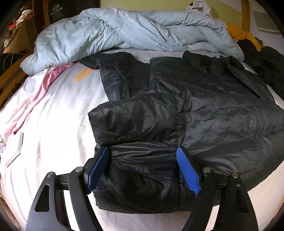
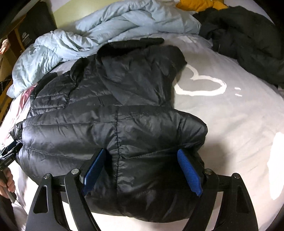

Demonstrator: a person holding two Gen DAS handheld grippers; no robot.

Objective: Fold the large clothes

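Soft bed sheet (image 2: 221,113); both grippers, left (image 1: 143,168) & right (image 2: 144,170), fingers wide, straddle puffy black jacket (image 1: 204,106) hem w/o pinching. Slick fabric may slip, fold springs back.

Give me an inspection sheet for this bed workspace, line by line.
Surface: bed sheet, pale, with a white heart outline.
Job's things: black puffer jacket lying partly folded on the sheet.
Clutter: light blue duvet bunched behind; pink cloth; yellow cloth; dark garment pile.
Grippers: left gripper and right gripper both open, jaws straddling the jacket's near hem.
Cables: thin cord hanging beside the bed.
Surroundings: wooden bed frame; green wall.
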